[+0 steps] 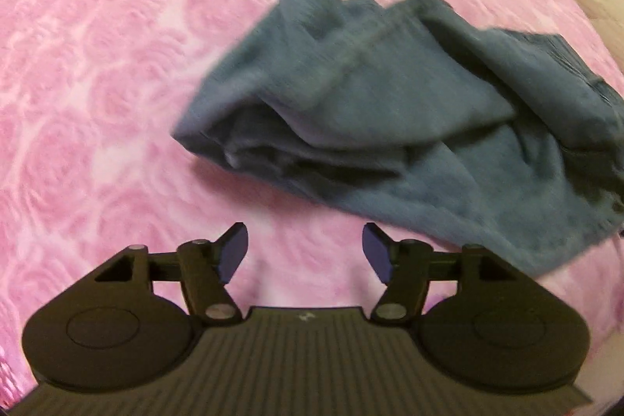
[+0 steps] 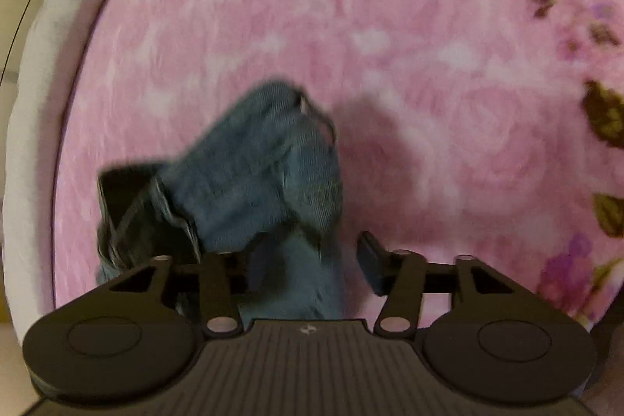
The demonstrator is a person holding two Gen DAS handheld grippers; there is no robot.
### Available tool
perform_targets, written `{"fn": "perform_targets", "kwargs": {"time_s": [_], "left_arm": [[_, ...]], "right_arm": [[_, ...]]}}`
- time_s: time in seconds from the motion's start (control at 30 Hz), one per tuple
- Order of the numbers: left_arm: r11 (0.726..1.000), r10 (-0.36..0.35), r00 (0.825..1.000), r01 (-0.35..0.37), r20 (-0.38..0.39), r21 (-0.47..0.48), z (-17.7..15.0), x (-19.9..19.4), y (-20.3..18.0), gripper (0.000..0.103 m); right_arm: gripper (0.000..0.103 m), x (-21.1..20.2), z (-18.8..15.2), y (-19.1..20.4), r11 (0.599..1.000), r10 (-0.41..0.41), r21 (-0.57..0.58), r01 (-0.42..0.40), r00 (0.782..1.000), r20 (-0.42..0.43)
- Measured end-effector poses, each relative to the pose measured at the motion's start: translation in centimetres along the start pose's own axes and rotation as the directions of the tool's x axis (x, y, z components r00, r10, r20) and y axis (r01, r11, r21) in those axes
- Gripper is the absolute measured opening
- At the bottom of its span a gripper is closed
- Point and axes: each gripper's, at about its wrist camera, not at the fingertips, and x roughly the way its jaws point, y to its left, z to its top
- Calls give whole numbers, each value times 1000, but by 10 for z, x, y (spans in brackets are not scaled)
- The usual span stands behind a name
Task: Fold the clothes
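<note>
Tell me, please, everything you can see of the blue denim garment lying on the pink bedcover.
The denim garment is a blue-grey, jeans-like piece, crumpled and loosely bunched rather than folded, with ridges and deep creases. It lies on the pink rose-patterned bedcover. In the right wrist view its stitched seams and a dark inner opening show, and part of it sits between the spread fingers of the right gripper, with the pads apart from each other. The left gripper stands open just short of it, not touching. Motion blur hides finer details.

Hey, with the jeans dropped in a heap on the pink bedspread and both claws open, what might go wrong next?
1. The jeans lie crumpled in overlapping layers, so the left claw may pinch several at once.
2. Denim sits between the open fingers of the right claw; closing here may catch a bunched fold rather than a clean edge.
3. Both views are blurred, so aiming may be off.
</note>
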Motion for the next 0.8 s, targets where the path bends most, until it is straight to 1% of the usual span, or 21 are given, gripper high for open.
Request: {"fn": "perform_targets", "kwargs": {"time_s": [0.03,0.1,0.13,0.2,0.27,0.33,0.37,0.43,0.47,0.5,0.53,0.57,0.6,0.63,0.67,0.7,0.73,0.77,0.8], "left_arm": [[1000,1,1000,-1,-12,6,4,2,0,61],[998,-22,999,24,-24,64,1,4,-9,61],[994,-38,999,40,-29,106,-4,5,-20,61],[979,-67,997,74,-41,191,-15,8,-41,61],[959,-91,995,99,-41,266,-30,13,-64,61],[943,-93,995,96,-23,318,-40,19,-82,61],[933,-68,998,65,-5,353,-42,22,-88,61],[906,-16,999,1,33,422,-46,30,-101,61],[878,40,997,-64,61,474,-47,35,-105,61],[843,92,991,-127,92,522,-47,39,-108,61],[808,129,984,-174,119,563,-48,42,-109,61],[763,156,977,-212,145,611,-50,45,-111,61],[706,173,970,-244,171,665,-53,48,-112,61],[655,169,967,-256,192,711,-56,51,-113,62],[601,163,963,-268,213,753,-60,53,-114,65],[544,156,960,-280,233,791,-63,56,-114,65],[487,146,957,-290,251,824,-66,58,-115,66],[464,130,958,-286,255,838,-65,60,-113,69],[441,114,959,-282,258,852,-64,61,-111,71]], "right_arm": [[61,4,-3,-3,1000,-4,-26,4,1000,-10],[62,13,-7,-8,997,-9,-74,7,1000,-30],[62,18,-7,-9,997,3,-80,-5,999,-36],[62,27,-7,-13,995,25,-91,-29,999,-46],[64,28,-3,-16,995,38,-93,-40,999,-23],[64,30,2,-19,994,55,-95,-55,998,0],[55,29,4,-19,992,83,-95,-82,997,9],[22,25,9,-14,982,155,-115,-152,988,18],[20,22,12,-10,981,153,-125,-149,988,24],[18,19,15,-7,978,164,-133,-159,986,28],[16,16,17,-5,975,176,-141,-170,984,31],[16,13,18,-3,972,188,-149,-182,982,32],[16,11,20,-2,968,201,-157,-193,979,32],[17,8,21,0,965,213,-165,-205,977,32],[22,6,22,2,961,225,-173,-216,974,32],[23,5,23,3,958,233,-180,-224,972,31],[26,7,24,3,960,223,-181,-214,975,27],[30,12,26,3,963,207,-182,-200,978,19],[31,18,28,3,965,193,-181,-188,981,12]]}}
